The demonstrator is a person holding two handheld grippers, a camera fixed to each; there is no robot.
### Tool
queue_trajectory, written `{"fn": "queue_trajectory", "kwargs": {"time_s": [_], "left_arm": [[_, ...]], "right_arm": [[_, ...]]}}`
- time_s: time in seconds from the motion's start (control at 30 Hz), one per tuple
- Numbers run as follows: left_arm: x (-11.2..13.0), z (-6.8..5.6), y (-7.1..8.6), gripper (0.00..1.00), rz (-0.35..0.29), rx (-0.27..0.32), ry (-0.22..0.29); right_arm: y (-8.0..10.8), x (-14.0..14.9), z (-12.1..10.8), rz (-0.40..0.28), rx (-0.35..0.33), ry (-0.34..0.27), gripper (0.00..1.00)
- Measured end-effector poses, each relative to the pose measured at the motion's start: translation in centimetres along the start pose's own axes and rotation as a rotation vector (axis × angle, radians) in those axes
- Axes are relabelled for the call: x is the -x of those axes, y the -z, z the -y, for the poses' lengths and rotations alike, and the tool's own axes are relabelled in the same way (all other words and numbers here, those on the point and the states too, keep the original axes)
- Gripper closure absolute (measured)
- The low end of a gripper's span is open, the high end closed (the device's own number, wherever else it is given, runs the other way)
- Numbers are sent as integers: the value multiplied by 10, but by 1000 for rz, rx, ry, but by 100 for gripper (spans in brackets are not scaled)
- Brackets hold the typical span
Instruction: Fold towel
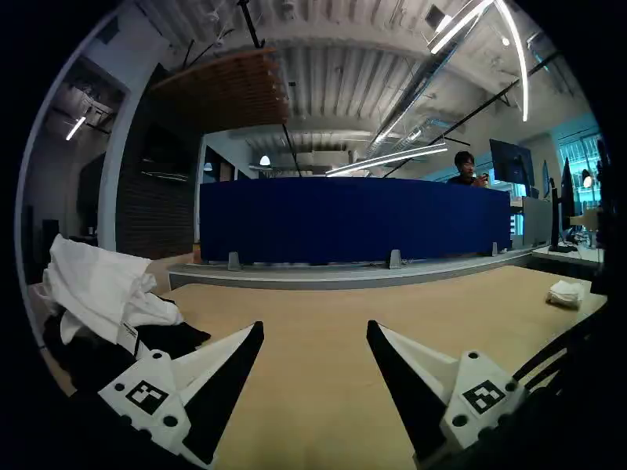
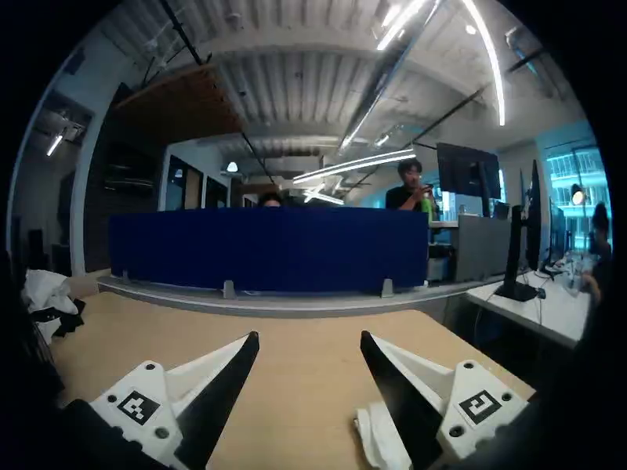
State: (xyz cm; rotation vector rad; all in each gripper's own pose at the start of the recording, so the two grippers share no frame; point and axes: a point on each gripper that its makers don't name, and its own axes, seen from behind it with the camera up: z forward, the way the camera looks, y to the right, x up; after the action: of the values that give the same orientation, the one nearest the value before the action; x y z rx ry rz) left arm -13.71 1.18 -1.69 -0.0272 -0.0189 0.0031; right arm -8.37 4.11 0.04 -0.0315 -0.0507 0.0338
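My left gripper (image 1: 314, 324) stands wide open over the wooden table (image 1: 329, 376) and holds nothing. A pile of white and black cloths (image 1: 94, 294) lies to its left. My right gripper (image 2: 309, 335) is also wide open and empty. A crumpled white towel (image 2: 378, 435) lies on the table just beside its right finger

I count two grippers, the left gripper (image 1: 313, 333) and the right gripper (image 2: 308, 341); one table (image 1: 329, 313); one blue divider (image 1: 353, 219); one cloth heap (image 1: 94, 286); one small white towel (image 2: 382, 435); one standing person (image 2: 409, 188); one head (image 2: 270, 200) above the divider; maybe a third figure (image 2: 599, 223), too dim to be sure.
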Motion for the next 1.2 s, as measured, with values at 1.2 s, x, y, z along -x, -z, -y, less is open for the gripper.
{"fn": "queue_trajectory", "kwargs": {"time_s": [1.2], "left_arm": [[0,2,-1,2,0,0,0]], "right_arm": [[-5,63,21,-47,-18,-29,0]]}}
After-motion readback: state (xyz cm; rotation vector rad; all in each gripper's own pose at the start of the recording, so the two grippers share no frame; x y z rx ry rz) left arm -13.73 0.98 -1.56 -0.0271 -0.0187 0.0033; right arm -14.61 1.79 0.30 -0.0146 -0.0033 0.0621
